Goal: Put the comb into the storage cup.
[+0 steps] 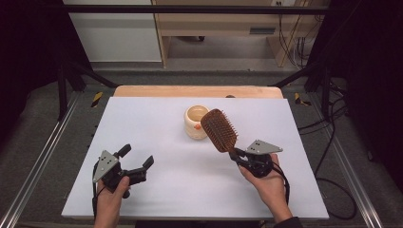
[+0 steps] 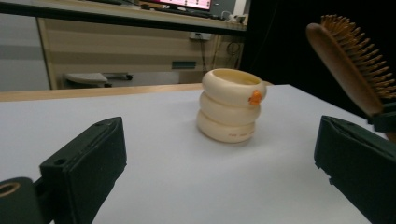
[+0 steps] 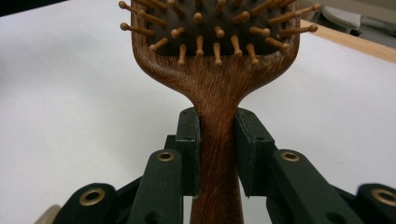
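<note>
White and flat, the rectangular table surface (image 1: 157, 142) lies on a wooden table whose pale edge shows along the far side; grey floor and metal rails run along both long sides, and dark frame posts stand at the far corners.

Near the middle of the far half stands a cream-coloured ribbed round cup with a small orange mark (image 1: 196, 122); it is well apart from the far edge and from both side edges; wide bare surface lies around it on the left.

At the near right part of the surface, the right gripper (image 1: 236, 155) is pinching the handle of a brown wooden paddle hairbrush with wooden pins (image 1: 219, 129); in the right gripper view its two black pads press on both sides of the narrow handle (image 3: 217, 154); the brush head rises toward the cup and, seen from above, its far end comes just beside the cup, but I cannot tell if they touch.

At the near left corner area, the left gripper (image 1: 137, 156) is spread wide with nothing between its jaws; it points toward the cup (image 2: 232, 105), and much free surface lies between them.
</note>
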`<state>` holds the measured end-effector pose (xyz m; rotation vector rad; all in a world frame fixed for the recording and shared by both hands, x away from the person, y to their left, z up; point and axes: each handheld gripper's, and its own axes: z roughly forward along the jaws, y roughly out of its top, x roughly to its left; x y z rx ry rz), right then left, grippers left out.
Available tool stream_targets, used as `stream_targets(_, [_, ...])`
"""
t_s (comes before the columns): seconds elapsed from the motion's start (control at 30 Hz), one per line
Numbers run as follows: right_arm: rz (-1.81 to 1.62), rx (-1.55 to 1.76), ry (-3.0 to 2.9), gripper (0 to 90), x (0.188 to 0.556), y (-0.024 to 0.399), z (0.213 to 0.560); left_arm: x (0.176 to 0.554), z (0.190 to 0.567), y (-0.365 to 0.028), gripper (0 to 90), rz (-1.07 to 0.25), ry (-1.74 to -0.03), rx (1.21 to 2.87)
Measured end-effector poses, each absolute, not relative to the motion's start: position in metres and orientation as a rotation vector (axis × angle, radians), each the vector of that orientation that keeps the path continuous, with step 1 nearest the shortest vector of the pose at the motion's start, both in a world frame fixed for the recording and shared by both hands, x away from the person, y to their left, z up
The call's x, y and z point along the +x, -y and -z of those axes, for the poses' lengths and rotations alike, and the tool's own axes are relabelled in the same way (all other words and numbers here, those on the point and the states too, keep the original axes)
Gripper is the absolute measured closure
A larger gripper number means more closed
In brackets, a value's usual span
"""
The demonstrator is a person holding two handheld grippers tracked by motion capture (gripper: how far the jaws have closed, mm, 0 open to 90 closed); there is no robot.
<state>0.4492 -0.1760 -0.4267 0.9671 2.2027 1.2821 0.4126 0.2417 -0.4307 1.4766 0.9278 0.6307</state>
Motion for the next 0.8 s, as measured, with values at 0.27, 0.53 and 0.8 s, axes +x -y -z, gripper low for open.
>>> stream_targets(0.27, [-1.327, 0.945, -2.171, 73.0, 0.449, 0.173, 0.424, 0.412, 0.416, -0.214, 2.5, -0.55, -0.863, 1.486])
stream_targets(0.53, [-1.36, 0.916, -2.158, 73.0, 0.448, 0.166, 0.422, 0.42, 0.404, -0.187, 2.7, -0.487, -0.832, 1.491])
stream_targets(0.8, [-1.383, 0.892, -2.146, 73.0, 0.445, 0.161, 0.421, 0.433, 0.392, -0.166, 2.8, -0.438, -0.821, 1.492])
